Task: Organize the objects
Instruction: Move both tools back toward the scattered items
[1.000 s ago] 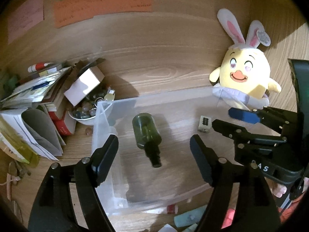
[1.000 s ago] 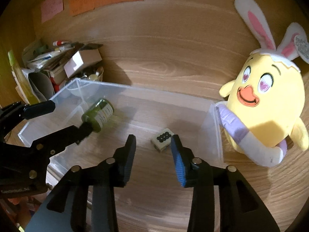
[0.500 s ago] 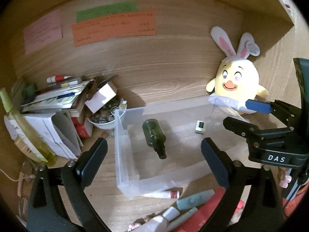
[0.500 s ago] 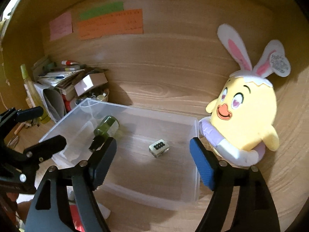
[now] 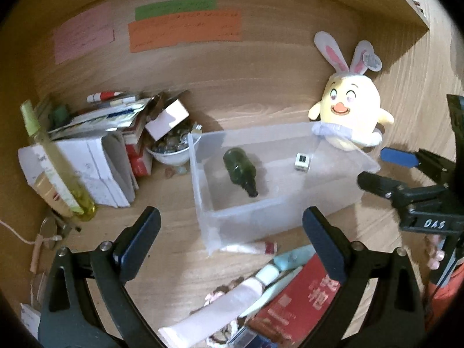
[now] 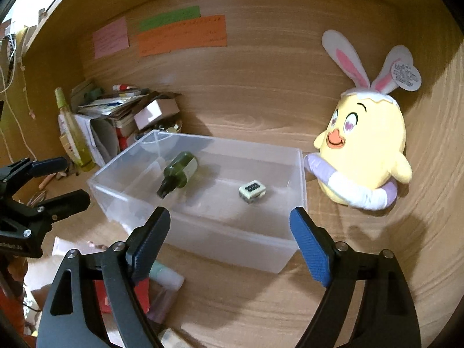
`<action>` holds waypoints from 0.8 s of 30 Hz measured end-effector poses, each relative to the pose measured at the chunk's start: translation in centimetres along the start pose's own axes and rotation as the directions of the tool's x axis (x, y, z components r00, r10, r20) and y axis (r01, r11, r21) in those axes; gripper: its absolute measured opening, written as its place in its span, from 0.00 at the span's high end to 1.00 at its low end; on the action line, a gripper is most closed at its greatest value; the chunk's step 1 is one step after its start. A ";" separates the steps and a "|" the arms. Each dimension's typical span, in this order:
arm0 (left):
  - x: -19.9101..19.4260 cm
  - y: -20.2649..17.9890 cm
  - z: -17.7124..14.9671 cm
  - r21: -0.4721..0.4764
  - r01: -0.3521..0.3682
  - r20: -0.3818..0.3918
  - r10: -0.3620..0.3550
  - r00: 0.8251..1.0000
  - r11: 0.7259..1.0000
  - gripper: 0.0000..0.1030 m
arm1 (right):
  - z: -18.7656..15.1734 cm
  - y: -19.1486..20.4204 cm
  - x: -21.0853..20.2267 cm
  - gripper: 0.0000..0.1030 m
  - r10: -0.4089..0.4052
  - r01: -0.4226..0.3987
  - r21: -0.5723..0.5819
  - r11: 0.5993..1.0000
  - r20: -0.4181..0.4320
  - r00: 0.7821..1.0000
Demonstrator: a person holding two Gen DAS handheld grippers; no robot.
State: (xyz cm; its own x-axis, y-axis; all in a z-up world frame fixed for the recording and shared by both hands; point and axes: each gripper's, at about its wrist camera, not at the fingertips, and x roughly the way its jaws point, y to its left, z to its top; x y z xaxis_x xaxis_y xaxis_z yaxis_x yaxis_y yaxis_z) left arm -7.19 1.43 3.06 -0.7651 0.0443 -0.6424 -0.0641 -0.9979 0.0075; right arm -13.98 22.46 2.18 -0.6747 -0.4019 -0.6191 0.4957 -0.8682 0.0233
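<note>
My approach to the clear bin point(image 6: 203, 232) from above is unobstructed; inside it only a green bottle point(image 6: 181, 171) and a tile point(image 6: 252, 190) lie well apart. A plush chick point(image 6: 362, 156) touches its right wall, a paper stack point(image 5: 95, 150) and bowl point(image 5: 171, 153) crowd its left, and tubes point(image 5: 252, 247) and a red book point(image 5: 301, 295) occupy the near tabletop point(image 5: 174, 208).

i see a wooden desk point(image 6: 261, 304) carrying a clear bin point(image 6: 203, 232) at centre frame. a plush chick point(image 6: 362, 156) sits right, books point(image 5: 95, 156) left, tubes point(image 5: 220, 307) at the bottom.
</note>
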 end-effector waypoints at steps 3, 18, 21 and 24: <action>-0.2 0.5 -1.5 -0.007 -0.006 -0.019 0.006 1.000 1.000 0.03 | -0.7 0.1 -0.7 0.20 0.009 -0.009 -0.001 1.000 0.000 1.000; 1.3 2.9 -7.9 -0.129 0.010 -0.167 -0.031 0.985 0.992 0.03 | -6.9 0.1 0.6 0.20 0.080 -0.062 0.131 0.989 -0.133 0.988; 1.8 2.9 -8.2 -0.121 0.000 -0.186 -0.022 0.982 0.993 0.03 | -7.8 0.3 0.3 0.20 0.062 -0.047 0.102 0.994 -0.154 0.986; 2.3 2.9 -8.1 -0.108 -0.002 -0.206 -0.021 0.978 0.994 0.03 | -8.7 0.5 0.0 0.20 0.055 -0.042 0.076 0.996 -0.174 0.983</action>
State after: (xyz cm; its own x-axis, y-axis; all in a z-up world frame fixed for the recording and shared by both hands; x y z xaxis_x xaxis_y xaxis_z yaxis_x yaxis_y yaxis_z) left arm -3.92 -1.70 -4.64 -0.6149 0.0545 -0.7867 0.0067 -0.9972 -0.0743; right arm -9.00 24.59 -4.61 -0.5406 -0.3924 -0.7442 0.4807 -0.8700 0.1095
